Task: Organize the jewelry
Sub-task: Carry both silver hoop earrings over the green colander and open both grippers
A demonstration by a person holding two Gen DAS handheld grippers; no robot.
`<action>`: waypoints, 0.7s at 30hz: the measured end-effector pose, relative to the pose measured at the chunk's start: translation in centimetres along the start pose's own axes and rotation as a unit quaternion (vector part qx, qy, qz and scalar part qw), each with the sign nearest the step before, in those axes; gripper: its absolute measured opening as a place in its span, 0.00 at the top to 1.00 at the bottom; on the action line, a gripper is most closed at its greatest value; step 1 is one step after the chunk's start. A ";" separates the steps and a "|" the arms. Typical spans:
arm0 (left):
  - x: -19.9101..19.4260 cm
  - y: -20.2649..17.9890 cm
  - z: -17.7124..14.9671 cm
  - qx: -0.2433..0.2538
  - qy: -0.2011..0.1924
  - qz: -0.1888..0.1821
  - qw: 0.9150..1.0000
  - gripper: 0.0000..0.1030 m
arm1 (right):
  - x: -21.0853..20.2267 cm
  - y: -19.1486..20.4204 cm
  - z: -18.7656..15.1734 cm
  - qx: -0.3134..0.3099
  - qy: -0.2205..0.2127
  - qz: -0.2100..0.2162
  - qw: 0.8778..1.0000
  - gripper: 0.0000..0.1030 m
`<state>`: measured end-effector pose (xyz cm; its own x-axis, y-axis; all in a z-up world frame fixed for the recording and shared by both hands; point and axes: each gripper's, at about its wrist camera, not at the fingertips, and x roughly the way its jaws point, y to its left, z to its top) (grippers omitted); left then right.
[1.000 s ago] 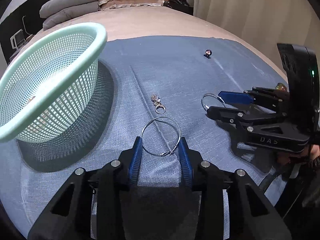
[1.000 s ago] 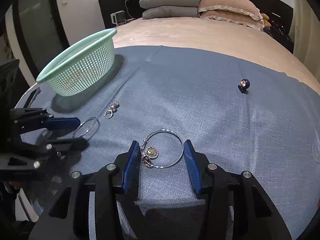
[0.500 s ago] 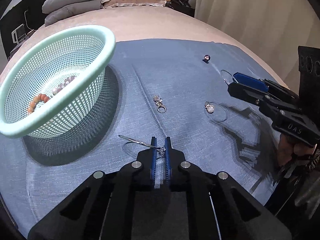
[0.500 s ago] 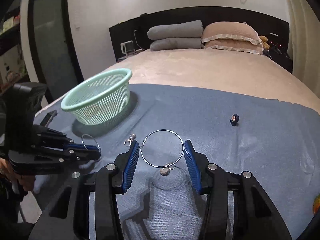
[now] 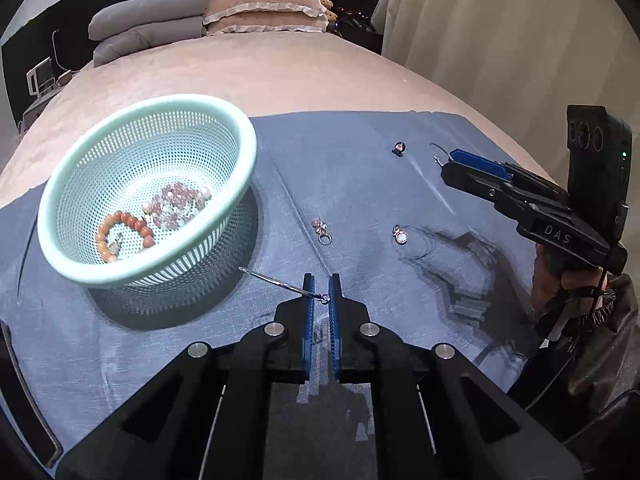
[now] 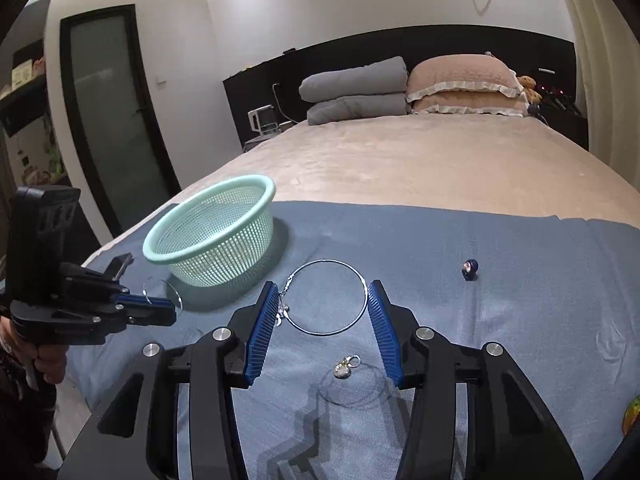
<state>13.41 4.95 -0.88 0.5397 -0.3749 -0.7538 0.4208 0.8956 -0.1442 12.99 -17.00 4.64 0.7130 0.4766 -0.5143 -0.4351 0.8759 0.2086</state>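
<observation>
My left gripper (image 5: 320,296) is shut on a thin silver hoop (image 5: 276,280), held edge-on above the blue cloth beside the mint basket (image 5: 224,128). The basket holds an orange bead bracelet (image 5: 128,224) and pink bead jewelry (image 5: 176,204). My right gripper (image 6: 322,304) grips a large silver ring (image 6: 362,280) between its blue pads, lifted off the cloth. A small charm (image 6: 343,370) lies on the cloth under it. A clasp charm (image 5: 322,232) and a small dark bead (image 5: 399,147) lie on the cloth.
The blue cloth (image 6: 520,320) covers the foot of a beige bed (image 6: 420,160) with pillows at the head. A curtain hangs at the right in the left wrist view (image 5: 500,40). A dark door (image 6: 112,120) stands left of the bed.
My left gripper closed on the thin hoop and lifted it. My right gripper closed on the large ring and raised it; its charm slipped off and stays on the cloth.
</observation>
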 end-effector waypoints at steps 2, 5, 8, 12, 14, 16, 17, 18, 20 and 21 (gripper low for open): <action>-1.6 0.3 0.6 0.009 -0.012 0.010 1.000 0.93 | -0.1 1.0 1.3 -0.015 -0.006 0.006 1.000 0.58; -3.0 1.4 1.8 0.005 -0.024 0.021 0.999 0.93 | 0.1 2.8 3.6 -0.041 -0.015 0.013 0.999 0.57; -4.9 3.2 3.1 -0.002 -0.037 0.032 0.999 0.93 | 0.8 4.9 5.8 -0.066 -0.019 0.021 0.997 0.57; -6.9 6.1 4.3 -0.010 -0.050 0.041 0.998 0.93 | 2.2 7.8 8.6 -0.094 -0.027 0.037 0.995 0.57; -7.3 7.5 5.1 -0.010 -0.050 0.053 0.997 0.93 | 3.4 9.1 9.9 -0.108 -0.026 0.045 0.993 0.57; -7.0 9.2 5.9 -0.012 -0.046 0.059 0.997 0.93 | 4.9 10.4 10.8 -0.122 -0.020 0.047 0.991 0.57; -6.7 9.9 6.2 -0.013 -0.042 0.065 0.997 0.93 | 5.8 10.8 11.1 -0.125 -0.013 0.052 0.991 0.57; -6.3 10.5 6.4 -0.013 -0.036 0.071 0.997 0.93 | 6.8 11.2 11.2 -0.128 -0.005 0.054 0.990 0.57; -5.4 12.0 6.7 -0.016 -0.024 0.076 0.997 0.93 | 8.9 11.8 11.2 -0.136 0.014 0.055 0.989 0.57; -4.8 12.6 6.7 -0.019 -0.017 0.074 0.997 0.93 | 10.0 12.1 11.1 -0.139 0.025 0.056 0.988 0.57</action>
<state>20.98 16.45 5.24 0.6191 -0.2456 -0.7459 0.3075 0.9498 -0.0574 20.92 -0.83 11.26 0.6266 0.5586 -0.5435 -0.6491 0.7600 0.0327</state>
